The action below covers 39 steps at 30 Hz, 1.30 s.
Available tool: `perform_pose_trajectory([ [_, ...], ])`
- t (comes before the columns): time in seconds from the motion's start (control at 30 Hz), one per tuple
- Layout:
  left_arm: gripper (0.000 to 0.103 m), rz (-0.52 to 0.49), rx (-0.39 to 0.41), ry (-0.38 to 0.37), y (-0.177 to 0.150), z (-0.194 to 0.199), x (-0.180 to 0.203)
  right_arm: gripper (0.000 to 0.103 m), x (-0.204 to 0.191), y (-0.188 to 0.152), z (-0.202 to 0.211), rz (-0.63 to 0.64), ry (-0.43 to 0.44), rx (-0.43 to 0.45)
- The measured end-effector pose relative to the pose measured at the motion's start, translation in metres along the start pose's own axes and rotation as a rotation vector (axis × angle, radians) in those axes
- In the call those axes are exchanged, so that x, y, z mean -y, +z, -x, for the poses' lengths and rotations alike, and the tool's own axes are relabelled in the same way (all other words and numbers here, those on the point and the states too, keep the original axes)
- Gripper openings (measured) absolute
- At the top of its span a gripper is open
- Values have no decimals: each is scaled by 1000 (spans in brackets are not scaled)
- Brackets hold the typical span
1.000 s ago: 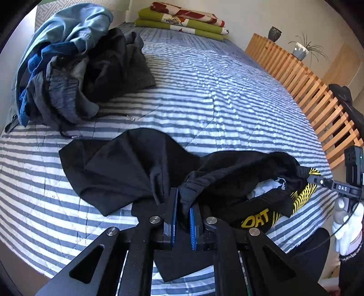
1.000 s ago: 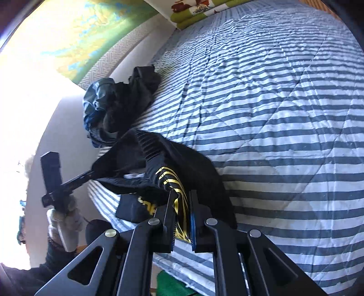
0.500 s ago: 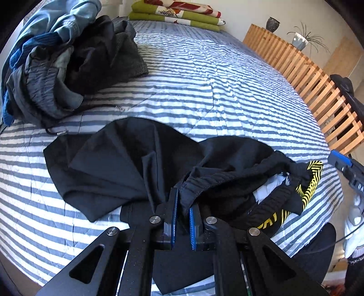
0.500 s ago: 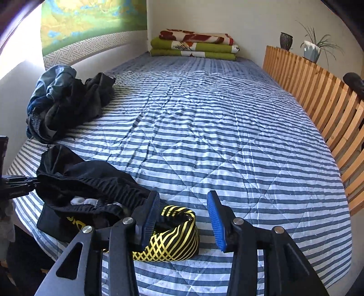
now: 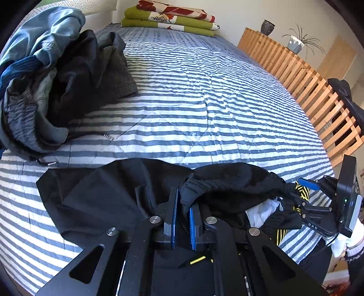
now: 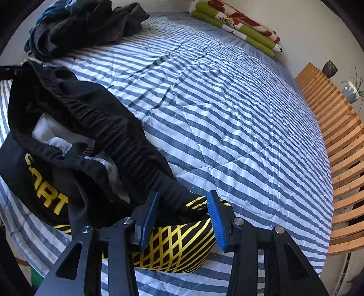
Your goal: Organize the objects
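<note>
**Black shorts held at one end, released at the other**

Where the near edge of the blue-and-white striped quilted bed (image 5: 204,95) meets the cameras, the crumpled black sports shorts with yellow lettering and a yellow lattice panel (image 6: 109,159) lie spread across it. At the left, the left gripper (image 5: 182,218) has its blue-padded jaws nearly together, clamped on a fold of the shorts' gathered black waistband. At the right, the right gripper (image 6: 182,218) has just been opening: its jaws stand apart, with the yellow lattice panel lying between them on the bed and neither pad pressing on it. White lining shows inside the open waist.

Farther back on the left, a heap of rumpled dark and light-blue clothes (image 5: 56,75) sits on the bed, its drawstring ends trailing on the stripes. Along the right runs a slatted wooden rail (image 5: 307,91). At the far end rest folded green, red and white blankets (image 5: 173,18), and beyond the rail a dark vase (image 5: 268,27) and a potted plant (image 5: 298,44).
</note>
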<state>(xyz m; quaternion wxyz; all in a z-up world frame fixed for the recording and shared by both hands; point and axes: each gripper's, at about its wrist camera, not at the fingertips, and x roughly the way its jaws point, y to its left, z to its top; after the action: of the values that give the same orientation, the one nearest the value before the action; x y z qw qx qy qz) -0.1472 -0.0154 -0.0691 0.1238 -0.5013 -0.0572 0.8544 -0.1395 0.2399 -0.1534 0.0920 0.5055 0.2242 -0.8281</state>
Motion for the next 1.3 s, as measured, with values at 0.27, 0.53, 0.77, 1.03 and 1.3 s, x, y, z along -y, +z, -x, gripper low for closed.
perform_pose_trajectory([
  [0.27,9,-22,-18,0,4,-12,8,21,22,5,-15,-33,34,-44],
  [0.53,9,-8,15,-21,-4,21,-2,19,89,3,36,-422,496,38],
  [0.77,9,30,105,-35,-12,83,-19,19,91,10,90,-487,788,102],
  [1.03,62,-3,13,146,-21,74,-47,19,56,12,51,-478,728,11],
  [1.3,62,-250,47,214,-31,63,26,23,42,6,-13,-544,618,-106],
])
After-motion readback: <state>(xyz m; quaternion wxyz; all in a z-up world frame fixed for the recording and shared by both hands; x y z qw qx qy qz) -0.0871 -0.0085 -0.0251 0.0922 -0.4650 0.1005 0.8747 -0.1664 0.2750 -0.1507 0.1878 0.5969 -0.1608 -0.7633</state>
